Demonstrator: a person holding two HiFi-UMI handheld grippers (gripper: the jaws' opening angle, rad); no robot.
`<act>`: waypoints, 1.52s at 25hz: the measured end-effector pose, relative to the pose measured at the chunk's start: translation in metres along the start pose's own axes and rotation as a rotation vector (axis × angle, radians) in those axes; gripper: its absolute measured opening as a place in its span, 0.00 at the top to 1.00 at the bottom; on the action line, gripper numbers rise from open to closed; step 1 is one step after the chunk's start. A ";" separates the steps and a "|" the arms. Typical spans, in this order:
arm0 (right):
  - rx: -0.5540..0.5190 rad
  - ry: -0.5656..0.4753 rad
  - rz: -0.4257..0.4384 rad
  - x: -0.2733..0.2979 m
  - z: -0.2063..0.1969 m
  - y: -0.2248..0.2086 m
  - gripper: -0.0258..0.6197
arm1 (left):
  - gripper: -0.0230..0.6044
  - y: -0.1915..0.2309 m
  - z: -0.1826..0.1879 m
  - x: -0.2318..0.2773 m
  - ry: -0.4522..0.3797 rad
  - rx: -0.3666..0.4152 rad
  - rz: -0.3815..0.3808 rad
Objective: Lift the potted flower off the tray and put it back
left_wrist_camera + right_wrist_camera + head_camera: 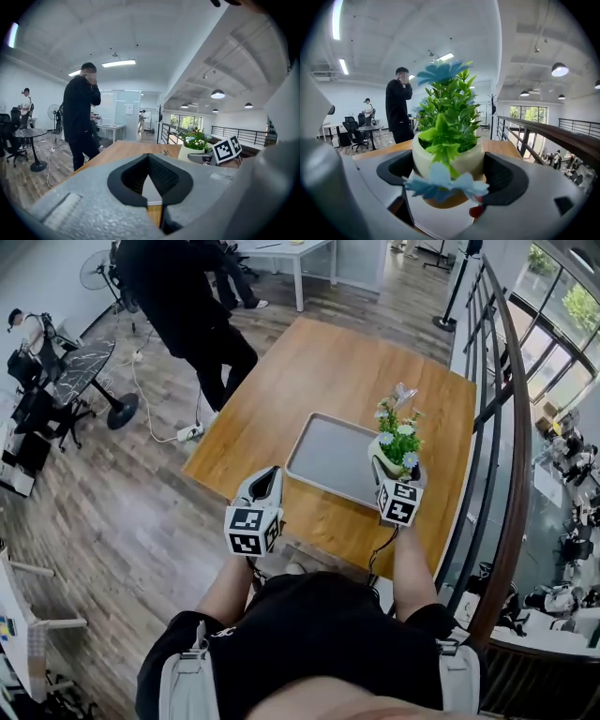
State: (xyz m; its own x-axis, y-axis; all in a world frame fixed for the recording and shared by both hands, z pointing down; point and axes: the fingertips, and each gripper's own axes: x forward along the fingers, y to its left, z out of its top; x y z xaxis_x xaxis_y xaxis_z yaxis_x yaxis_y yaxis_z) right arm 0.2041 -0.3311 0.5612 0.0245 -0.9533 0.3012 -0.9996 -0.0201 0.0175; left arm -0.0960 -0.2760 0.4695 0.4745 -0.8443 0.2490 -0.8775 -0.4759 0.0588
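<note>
The potted flower (pixel 397 435) has green leaves, pale blue and white blossoms, and a cream pot (pixel 446 158). My right gripper (pixel 394 467) is shut on the pot, its dark pads (pixel 505 176) pressing on both sides. It holds the pot over the right end of the grey tray (pixel 323 451), apparently just off it. The tray lies on the wooden table (pixel 319 362). My left gripper (pixel 269 478) hovers at the tray's near left corner, shut and holding nothing. In the left gripper view its tips (pixel 148 158) meet, with the pot (pixel 191 152) to the right.
A person in black (pixel 192 310) stands beyond the table's far left corner. A metal railing (pixel 489 418) runs close along the table's right side. A fan (pixel 94 268), a round side table (pixel 82 367) and a floor cable (pixel 155 418) are on the left.
</note>
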 end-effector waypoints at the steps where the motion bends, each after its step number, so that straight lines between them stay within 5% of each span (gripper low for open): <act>1: 0.004 0.015 -0.001 0.005 -0.007 0.000 0.22 | 0.94 0.002 0.000 -0.001 0.002 0.002 0.006; 19: 0.096 0.300 -0.021 0.059 -0.138 0.002 0.23 | 0.94 0.033 -0.010 -0.022 0.041 0.023 0.090; 30: 0.009 0.388 0.013 0.067 -0.161 0.017 0.24 | 0.94 0.033 -0.014 -0.023 0.047 0.012 0.095; 38: 0.044 0.351 0.011 0.062 -0.161 0.015 0.23 | 0.94 0.015 -0.015 -0.011 0.043 0.010 0.046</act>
State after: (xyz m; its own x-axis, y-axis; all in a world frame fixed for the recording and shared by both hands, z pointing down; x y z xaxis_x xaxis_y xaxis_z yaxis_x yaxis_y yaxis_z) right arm 0.1921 -0.3425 0.7333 0.0081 -0.7917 0.6108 -0.9992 -0.0304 -0.0262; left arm -0.1158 -0.2702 0.4824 0.4301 -0.8541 0.2926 -0.8976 -0.4393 0.0372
